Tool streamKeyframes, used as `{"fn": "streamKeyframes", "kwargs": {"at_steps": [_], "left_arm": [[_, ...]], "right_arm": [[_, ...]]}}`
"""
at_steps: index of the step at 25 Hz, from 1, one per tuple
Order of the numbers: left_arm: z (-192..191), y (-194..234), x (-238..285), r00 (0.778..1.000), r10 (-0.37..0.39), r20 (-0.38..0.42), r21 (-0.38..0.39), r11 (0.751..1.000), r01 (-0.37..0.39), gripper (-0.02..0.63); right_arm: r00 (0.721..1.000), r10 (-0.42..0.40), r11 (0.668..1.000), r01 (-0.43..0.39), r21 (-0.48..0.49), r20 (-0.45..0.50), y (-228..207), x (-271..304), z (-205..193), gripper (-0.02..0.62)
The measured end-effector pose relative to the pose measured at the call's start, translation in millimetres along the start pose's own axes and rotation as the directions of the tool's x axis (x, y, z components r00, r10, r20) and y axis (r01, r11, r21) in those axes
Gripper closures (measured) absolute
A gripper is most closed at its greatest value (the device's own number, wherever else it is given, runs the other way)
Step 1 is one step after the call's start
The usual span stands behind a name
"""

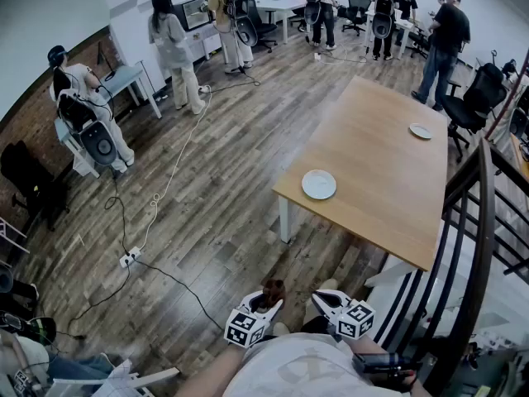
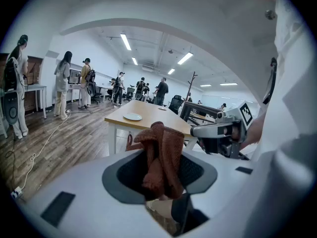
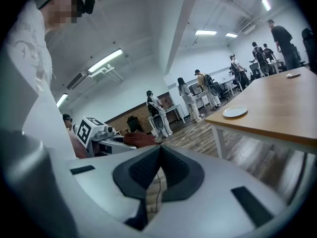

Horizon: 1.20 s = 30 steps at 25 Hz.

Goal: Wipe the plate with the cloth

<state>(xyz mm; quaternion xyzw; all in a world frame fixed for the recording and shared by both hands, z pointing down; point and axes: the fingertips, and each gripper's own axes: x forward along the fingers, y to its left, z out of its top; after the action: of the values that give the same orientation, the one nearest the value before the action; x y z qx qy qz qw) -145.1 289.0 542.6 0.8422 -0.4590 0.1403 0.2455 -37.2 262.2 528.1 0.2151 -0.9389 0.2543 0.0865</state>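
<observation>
A white plate (image 1: 319, 184) lies near the front corner of a long wooden table (image 1: 388, 147); the same plate (image 2: 132, 116) shows small in the left gripper view and again, plate (image 3: 235, 112), in the right gripper view. My left gripper (image 1: 266, 302) is held low by my body, shut on a rust-brown cloth (image 2: 161, 157) that stands up bunched between its jaws; the cloth (image 1: 273, 290) peeks out in the head view. My right gripper (image 1: 325, 298) is beside it, shut with nothing in it. Both are well short of the table.
A second plate (image 1: 421, 131) lies farther along the table. A black stair railing (image 1: 475, 246) runs at the right. Cables and a power strip (image 1: 128, 259) trail over the wooden floor. Several people stand at desks at the left and far end.
</observation>
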Motion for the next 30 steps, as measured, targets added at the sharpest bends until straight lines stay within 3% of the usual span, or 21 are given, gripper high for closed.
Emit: {"fn": "streamKeyframes", "kwargs": {"at_steps": [15,30], "left_arm": [[11,3,4,0.999,-0.034,0.009,0.010,0.999,0.034,0.437],[11,36,15,1.000,-0.019,-0.002,-0.022,1.000,0.019,0.437]], "right_arm": [[0.998,-0.063,0.998,0.064,-0.030,0.022,-4,-1,12,0.582],[0.997,-0.075,0.997,0.075,-0.019,-0.005,-29,32,17,0.583]]}}
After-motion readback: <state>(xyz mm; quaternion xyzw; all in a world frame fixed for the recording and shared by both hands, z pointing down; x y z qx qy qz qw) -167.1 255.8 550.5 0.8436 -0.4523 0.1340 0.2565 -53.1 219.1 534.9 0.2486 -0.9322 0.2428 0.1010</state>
